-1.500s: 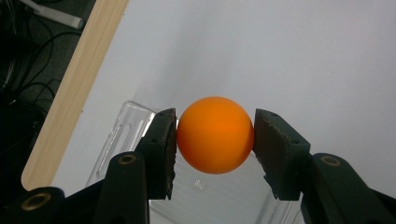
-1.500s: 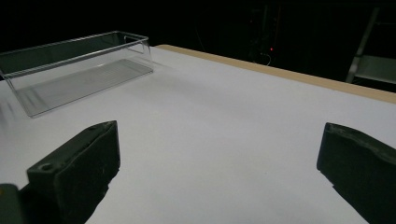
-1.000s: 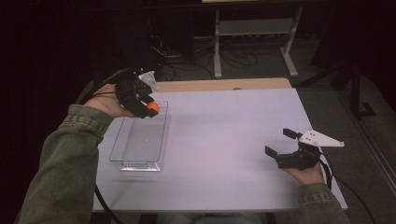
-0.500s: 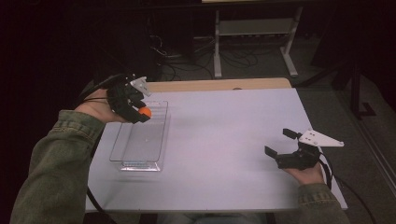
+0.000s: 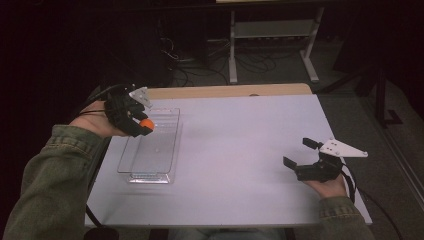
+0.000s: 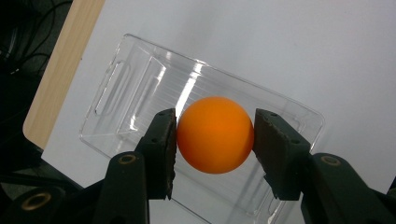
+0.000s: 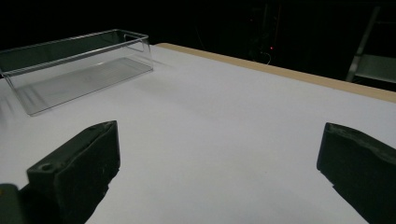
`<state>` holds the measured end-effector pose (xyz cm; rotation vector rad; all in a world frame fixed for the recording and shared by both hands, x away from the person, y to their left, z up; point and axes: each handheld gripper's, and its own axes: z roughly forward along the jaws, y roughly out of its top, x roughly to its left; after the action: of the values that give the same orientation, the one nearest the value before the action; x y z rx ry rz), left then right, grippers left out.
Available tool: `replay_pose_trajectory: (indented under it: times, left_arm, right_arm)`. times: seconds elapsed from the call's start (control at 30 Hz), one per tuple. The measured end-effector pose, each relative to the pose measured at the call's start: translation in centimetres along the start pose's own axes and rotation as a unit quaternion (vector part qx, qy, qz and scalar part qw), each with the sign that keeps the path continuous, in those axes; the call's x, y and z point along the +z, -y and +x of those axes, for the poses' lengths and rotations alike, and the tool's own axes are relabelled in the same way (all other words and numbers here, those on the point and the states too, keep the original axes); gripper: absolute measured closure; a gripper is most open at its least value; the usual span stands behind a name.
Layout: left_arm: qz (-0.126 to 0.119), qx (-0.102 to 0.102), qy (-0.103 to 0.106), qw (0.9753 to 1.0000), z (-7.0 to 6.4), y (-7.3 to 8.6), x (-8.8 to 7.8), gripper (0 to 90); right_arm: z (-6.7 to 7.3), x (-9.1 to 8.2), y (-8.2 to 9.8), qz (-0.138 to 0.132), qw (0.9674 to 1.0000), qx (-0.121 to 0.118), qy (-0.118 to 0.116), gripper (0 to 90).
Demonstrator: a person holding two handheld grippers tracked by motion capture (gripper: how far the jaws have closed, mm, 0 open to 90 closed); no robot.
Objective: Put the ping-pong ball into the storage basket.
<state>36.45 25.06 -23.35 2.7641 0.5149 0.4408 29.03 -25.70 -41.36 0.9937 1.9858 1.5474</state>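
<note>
Orange ball (image 6: 215, 134) in left gripper (image 6: 215, 140), clear tray (image 6: 140, 84) partly hidden.

I count one orange ball (image 6: 215, 134), just one, above the tray's far end. One clear tray (image 5: 150, 150) lies on one white table (image 5: 240, 145). I have two grippers: one (image 5: 141, 126) over the tray, one (image 5: 300, 157) well right of it.
</note>
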Motion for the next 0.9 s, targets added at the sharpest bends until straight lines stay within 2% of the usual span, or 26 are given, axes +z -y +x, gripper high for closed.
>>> replay_pose_trajectory:
  times: [0.4,0.9]
  left_arm:
    - [-0.008,-0.008,0.005,0.9999,-0.4,1.2,0.6,50.6]
    - [-0.007,-0.003,0.015,0.9999,-0.7,1.1,1.7,50.6]
  right_arm:
    - [0.0,0.0,0.0,0.001,1.0,0.0,0.0,0.0]
    - [0.0,0.0,0.0,0.001,1.0,-0.001,0.0,0.0]
